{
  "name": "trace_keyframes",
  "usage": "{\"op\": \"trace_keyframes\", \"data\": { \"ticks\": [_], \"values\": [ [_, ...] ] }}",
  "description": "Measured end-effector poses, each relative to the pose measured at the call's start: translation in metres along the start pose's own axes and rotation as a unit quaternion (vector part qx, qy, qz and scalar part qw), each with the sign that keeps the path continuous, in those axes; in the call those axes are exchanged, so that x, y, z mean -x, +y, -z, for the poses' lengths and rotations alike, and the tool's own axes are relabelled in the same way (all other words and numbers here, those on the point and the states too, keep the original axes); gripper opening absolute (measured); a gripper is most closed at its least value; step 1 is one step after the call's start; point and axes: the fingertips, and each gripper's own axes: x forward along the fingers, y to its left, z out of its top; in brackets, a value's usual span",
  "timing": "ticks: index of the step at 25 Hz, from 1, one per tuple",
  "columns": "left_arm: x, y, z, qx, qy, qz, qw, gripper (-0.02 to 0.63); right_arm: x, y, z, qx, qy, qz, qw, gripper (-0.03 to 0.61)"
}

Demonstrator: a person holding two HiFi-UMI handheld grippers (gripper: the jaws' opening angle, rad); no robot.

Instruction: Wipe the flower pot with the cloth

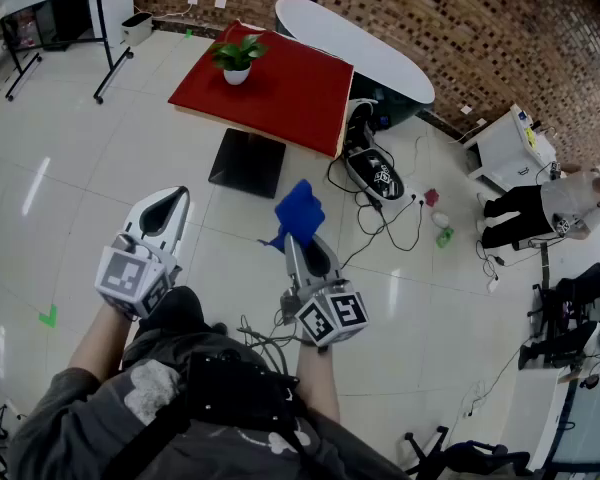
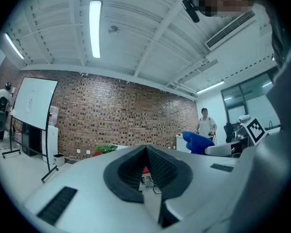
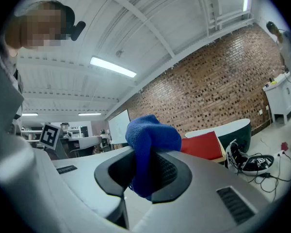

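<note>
A white flower pot point(image 1: 237, 74) with a green plant point(image 1: 238, 52) stands on the red table point(image 1: 280, 93) far ahead in the head view. My right gripper point(image 1: 298, 236) is shut on a blue cloth point(image 1: 299, 211), which bunches above the jaws point(image 3: 150, 147) in the right gripper view. My left gripper point(image 1: 170, 204) is shut with nothing in it; its dark pads point(image 2: 157, 166) meet in the left gripper view. Both grippers hover level over the floor, well short of the table. The plant shows as a green patch point(image 2: 103, 149) in the left gripper view.
A black board point(image 1: 248, 162) lies on the floor by the table's near edge. A dark green oval table point(image 1: 352, 50) stands behind. Cables point(image 1: 390, 218), shoes point(image 1: 375, 168) and small bottles point(image 1: 443, 230) lie on the floor to the right. A person point(image 1: 550, 206) stands at the far right by a white cabinet point(image 1: 508, 148).
</note>
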Motion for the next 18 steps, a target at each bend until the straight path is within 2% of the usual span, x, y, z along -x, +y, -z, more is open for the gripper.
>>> {"op": "trace_keyframes", "data": {
  "ticks": [7, 13, 16, 18],
  "values": [
    [-0.042, 0.034, 0.013, 0.002, 0.002, -0.006, 1.0000, 0.028, -0.042, -0.022, 0.003, 0.007, 0.008, 0.005, 1.000, 0.077],
    [-0.130, 0.084, 0.031, 0.010, 0.005, 0.007, 0.9999, 0.028, -0.115, -0.073, 0.015, 0.006, 0.024, 0.026, 0.999, 0.077],
    [-0.180, 0.126, 0.034, 0.031, 0.000, -0.006, 0.9995, 0.028, -0.167, -0.095, 0.013, 0.015, 0.031, 0.029, 0.999, 0.077],
    [-0.214, 0.155, 0.036, 0.027, -0.015, -0.013, 0.9994, 0.029, -0.205, -0.112, 0.013, 0.016, 0.030, 0.033, 0.999, 0.077]
  ]
}}
